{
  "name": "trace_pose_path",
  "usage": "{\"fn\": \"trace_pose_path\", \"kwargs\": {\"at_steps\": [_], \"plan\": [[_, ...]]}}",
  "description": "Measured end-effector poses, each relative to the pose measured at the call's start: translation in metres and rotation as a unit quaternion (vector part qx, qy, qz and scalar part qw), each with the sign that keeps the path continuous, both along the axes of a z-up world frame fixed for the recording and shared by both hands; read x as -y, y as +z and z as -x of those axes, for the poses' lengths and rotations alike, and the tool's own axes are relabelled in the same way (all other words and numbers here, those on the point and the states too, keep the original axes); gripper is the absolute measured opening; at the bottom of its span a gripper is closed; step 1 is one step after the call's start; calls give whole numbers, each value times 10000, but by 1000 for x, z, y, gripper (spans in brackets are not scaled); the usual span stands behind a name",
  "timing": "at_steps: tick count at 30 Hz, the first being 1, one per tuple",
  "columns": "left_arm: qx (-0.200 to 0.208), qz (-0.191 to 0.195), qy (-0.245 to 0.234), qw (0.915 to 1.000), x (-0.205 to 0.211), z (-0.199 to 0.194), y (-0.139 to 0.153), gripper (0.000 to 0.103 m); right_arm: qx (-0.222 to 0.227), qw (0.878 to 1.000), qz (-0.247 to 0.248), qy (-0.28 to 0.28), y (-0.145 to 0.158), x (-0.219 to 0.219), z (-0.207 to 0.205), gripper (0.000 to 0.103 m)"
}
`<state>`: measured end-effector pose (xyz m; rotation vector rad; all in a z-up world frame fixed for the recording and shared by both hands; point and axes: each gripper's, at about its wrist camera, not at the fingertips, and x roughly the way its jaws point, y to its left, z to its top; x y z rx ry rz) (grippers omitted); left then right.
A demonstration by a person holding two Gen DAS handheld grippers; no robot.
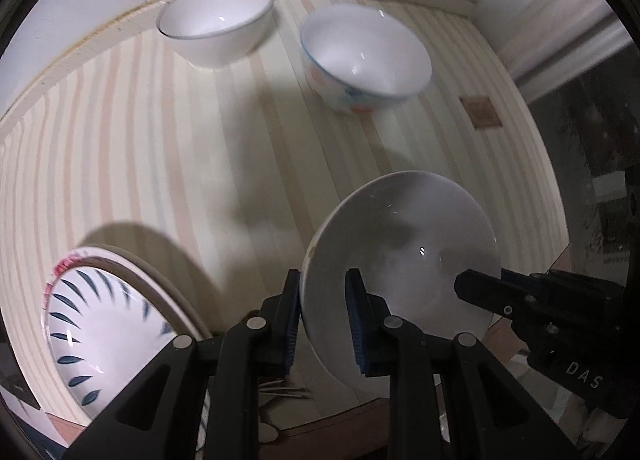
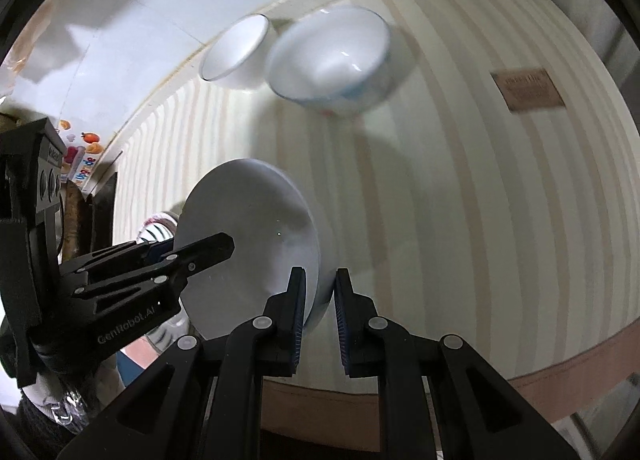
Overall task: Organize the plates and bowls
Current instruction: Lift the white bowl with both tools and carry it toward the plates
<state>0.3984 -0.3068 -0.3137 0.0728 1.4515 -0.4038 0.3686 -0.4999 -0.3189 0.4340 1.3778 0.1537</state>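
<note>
My left gripper (image 1: 323, 312) and right gripper (image 2: 320, 300) pinch opposite rims of one white plate (image 1: 404, 260), lifted.
Uneven hands could twist it free above the striped tablecloth (image 1: 160, 132), short of the floral bowl (image 1: 366, 60).

The patterned plate (image 1: 100, 324) at 8 o'clock in the left wrist view is cut off by the frame edge and partly hidden behind the gripper arm, the brown label (image 2: 527, 90) at 2 o'clock in the right wrist view is blurred and unreadable, and the floral bowl (image 2: 332, 60) is motion-blurred.
</note>
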Motion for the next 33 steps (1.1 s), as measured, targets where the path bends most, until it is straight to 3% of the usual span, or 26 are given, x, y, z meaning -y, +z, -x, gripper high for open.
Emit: {"fn": "trace_pose_path", "kwargs": {"at_steps": [15, 29, 33], "plan": [[-170, -309, -176, 9992, 29, 11, -35, 20, -363, 9993, -14, -132, -43, 21, 16, 16], [-263, -441, -225, 9984, 36, 8, -36, 20, -493, 9986, -150, -94, -48, 26, 13, 16], [-133, -422, -196, 9988, 29, 6, -15, 20, -577, 9979, -285, -81, -44, 33, 10, 18]]}}
